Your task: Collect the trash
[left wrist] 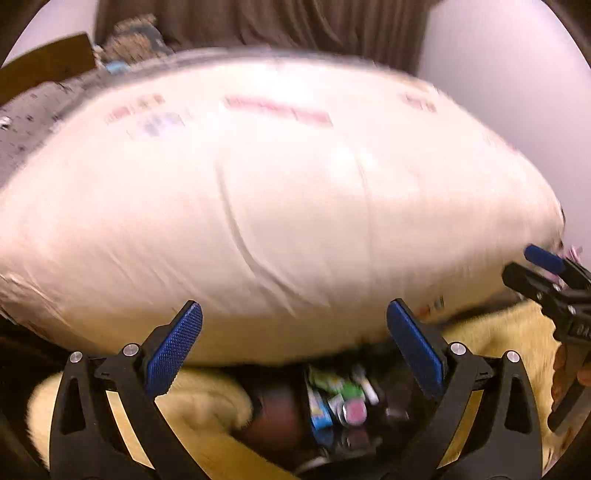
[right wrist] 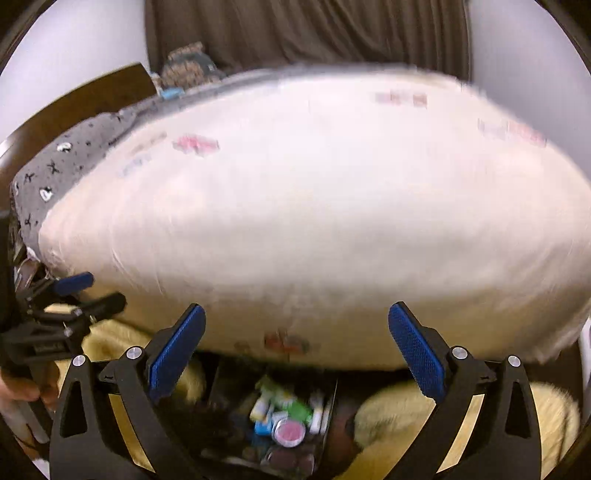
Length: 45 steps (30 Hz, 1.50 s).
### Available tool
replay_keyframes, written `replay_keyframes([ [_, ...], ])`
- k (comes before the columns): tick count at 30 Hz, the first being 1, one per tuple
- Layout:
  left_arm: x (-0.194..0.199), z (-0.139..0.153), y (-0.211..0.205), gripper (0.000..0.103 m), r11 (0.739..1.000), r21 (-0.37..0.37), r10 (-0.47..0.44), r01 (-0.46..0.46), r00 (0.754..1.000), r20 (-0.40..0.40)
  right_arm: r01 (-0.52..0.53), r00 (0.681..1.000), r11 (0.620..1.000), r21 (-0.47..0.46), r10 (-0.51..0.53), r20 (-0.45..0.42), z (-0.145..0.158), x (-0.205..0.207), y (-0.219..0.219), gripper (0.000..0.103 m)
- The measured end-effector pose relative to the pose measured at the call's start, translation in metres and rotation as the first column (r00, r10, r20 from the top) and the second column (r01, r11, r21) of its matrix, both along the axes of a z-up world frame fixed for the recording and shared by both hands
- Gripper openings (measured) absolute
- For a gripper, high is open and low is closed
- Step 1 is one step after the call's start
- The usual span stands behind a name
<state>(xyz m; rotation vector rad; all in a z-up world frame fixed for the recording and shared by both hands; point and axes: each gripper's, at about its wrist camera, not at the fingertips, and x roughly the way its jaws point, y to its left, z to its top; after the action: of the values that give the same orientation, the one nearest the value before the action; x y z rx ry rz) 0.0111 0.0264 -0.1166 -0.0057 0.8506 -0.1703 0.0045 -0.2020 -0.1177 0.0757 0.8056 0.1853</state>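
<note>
A big white plastic-wrapped bundle (left wrist: 280, 192) with pink print fills both views; it also shows in the right wrist view (right wrist: 317, 221). Below it a dark bin holds trash (left wrist: 340, 402): wrappers, cartons and a pink-topped can (right wrist: 290, 430). My left gripper (left wrist: 294, 334) is open and empty just in front of the bundle, above the bin. My right gripper (right wrist: 297, 334) is open and empty in the same way. In the left wrist view the right gripper (left wrist: 546, 273) is at the bundle's right end. In the right wrist view the left gripper (right wrist: 88, 291) is at its left end. The picture is blurred.
Yellow fluffy fabric (left wrist: 491, 332) lies around the bin on both sides (right wrist: 402, 413). A grey patterned cloth (right wrist: 77, 158) lies behind the bundle at the left. A brown curtain (right wrist: 306, 33) and pale walls stand at the back. A dark wooden board (left wrist: 48, 62) is at the far left.
</note>
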Motion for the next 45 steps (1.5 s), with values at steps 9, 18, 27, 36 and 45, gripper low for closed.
replay_keyframes([
  [9,0.029,0.049,0.014,0.095,0.998,0.011,0.067,-0.069,0.984,0.168,0.032,0.988,0.998,-0.06,-0.023,0.155,0.045,0.032,-0.001,0.099],
  [18,0.057,0.076,0.01,0.095,0.994,0.018,0.093,-0.103,0.949,0.3,0.141,0.947,0.984,-0.11,-0.101,0.305,0.073,0.063,-0.013,0.099],
  [27,0.087,0.082,0.003,0.095,0.99,0.025,0.125,-0.142,0.931,0.343,0.185,0.932,0.978,-0.092,-0.145,0.333,0.083,0.085,-0.02,0.099],
  [36,0.097,0.073,0.003,0.095,0.985,0.035,0.146,-0.167,0.931,0.334,0.208,0.927,0.975,-0.071,-0.174,0.332,0.08,0.091,-0.021,0.099],
  [45,0.101,0.067,0.006,0.095,0.982,0.033,0.165,-0.185,0.933,0.319,0.208,0.929,0.975,-0.078,-0.172,0.326,0.077,0.093,-0.016,0.099],
])
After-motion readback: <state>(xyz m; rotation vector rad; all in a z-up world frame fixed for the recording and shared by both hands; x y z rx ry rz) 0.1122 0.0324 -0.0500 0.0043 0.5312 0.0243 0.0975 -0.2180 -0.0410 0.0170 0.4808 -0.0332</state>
